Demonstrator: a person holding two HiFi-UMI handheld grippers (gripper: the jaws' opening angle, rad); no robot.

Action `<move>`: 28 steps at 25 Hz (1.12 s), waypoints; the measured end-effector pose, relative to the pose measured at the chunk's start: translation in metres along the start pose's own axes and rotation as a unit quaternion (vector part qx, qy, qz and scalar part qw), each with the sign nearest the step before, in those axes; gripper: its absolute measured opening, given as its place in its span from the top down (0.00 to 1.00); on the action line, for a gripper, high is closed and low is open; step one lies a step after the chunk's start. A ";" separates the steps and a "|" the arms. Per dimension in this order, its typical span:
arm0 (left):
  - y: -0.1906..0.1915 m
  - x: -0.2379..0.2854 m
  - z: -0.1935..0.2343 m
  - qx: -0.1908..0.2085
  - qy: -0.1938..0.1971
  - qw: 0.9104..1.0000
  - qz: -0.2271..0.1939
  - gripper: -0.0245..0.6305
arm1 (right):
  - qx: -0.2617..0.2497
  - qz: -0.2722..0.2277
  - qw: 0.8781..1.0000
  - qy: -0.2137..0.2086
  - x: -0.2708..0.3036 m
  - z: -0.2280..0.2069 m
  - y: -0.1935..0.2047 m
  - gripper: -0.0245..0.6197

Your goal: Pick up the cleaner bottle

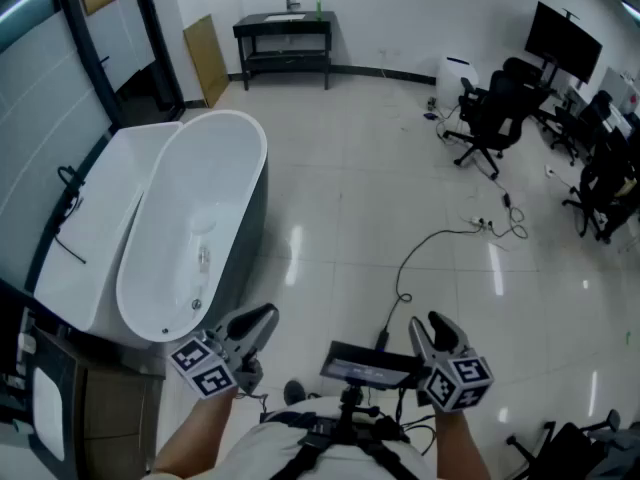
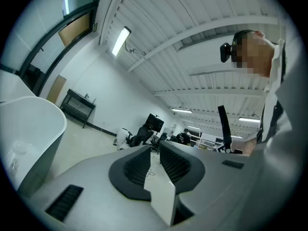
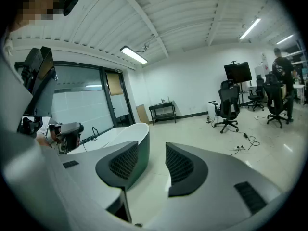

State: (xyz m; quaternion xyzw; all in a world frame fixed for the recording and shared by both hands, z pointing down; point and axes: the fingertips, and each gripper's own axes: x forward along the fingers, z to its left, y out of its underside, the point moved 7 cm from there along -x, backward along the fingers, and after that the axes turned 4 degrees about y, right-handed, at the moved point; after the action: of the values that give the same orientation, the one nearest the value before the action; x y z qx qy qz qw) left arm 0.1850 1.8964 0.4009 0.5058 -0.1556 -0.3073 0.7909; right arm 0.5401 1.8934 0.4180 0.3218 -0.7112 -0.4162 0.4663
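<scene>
both grippers are empty and far from anything to take. the left gripper (image 1: 255, 323) holds its jaws only a little apart, with a narrow slit of floor showing between them. the right gripper (image 1: 440, 333) holds its jaws wider apart, also with nothing between. the only thing i can take for the cleaner bottle (image 1: 319, 6) is a small green upright shape on the black counter (image 1: 285, 26) at the far wall, well apart from the person and beyond the white bathtub (image 1: 255, 158). this is a guess, as the shape is too small to be sure. the first danger, i think, is to go to the wrong thing: something small and pale also lies in the bottom of the bathtub, and i cannot tell what it is. the second danger is the way there, because a black cable (image 1: 425, 243) runs over the glossy floor close to the person and could catch a foot. the third is the grasp itself. the left jaws look too narrow for a bottle and would need to open more, and a slim standing bottle may tip over if one jaw pushes it first. the bottle looks thin, green and upright, near a small grey object (image 1: 292, 5) on the same counter. its label and cap cannot be made out.
</scene>
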 end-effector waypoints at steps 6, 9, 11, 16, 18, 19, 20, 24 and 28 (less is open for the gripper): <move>-0.017 0.005 0.002 0.011 0.019 0.999 -0.027 0.89 | -0.014 -0.026 1.000 -0.007 0.006 0.002 -0.021 0.69; -0.018 0.004 -0.001 0.006 0.026 0.999 -0.028 0.88 | -0.020 -0.030 0.999 -0.015 0.008 0.001 -0.022 0.69; -0.016 0.003 -0.001 0.001 0.025 0.999 -0.026 0.89 | -0.018 -0.023 0.999 -0.016 0.008 0.001 -0.019 0.69; -0.009 0.005 -0.003 -0.011 0.021 1.000 -0.013 0.88 | -0.014 -0.014 1.000 -0.014 0.007 -0.002 -0.016 0.69; -0.007 0.005 -0.003 -0.014 0.019 1.000 -0.007 0.88 | -0.012 -0.011 1.000 -0.014 0.007 -0.002 -0.014 0.69; -0.006 0.005 -0.003 -0.016 0.016 1.000 -0.003 0.88 | -0.010 -0.009 1.000 -0.014 0.007 -0.002 -0.014 0.69; -0.005 0.004 -0.002 -0.018 0.014 1.000 0.000 0.89 | -0.008 -0.007 1.000 -0.015 0.007 -0.002 -0.013 0.69; -0.004 0.005 -0.001 -0.019 0.011 1.000 0.007 0.89 | -0.005 -0.006 1.000 -0.016 0.007 -0.002 -0.012 0.69; -0.005 0.010 -0.002 -0.021 0.014 1.000 0.014 0.88 | -0.004 -0.009 1.000 -0.015 0.007 -0.003 -0.015 0.69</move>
State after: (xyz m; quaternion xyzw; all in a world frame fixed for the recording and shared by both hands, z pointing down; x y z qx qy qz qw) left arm 0.1923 1.8903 0.3947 0.4915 -0.1452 -0.2920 0.8075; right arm 0.5414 1.8798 0.4077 0.3204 -0.7134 -0.4276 0.4534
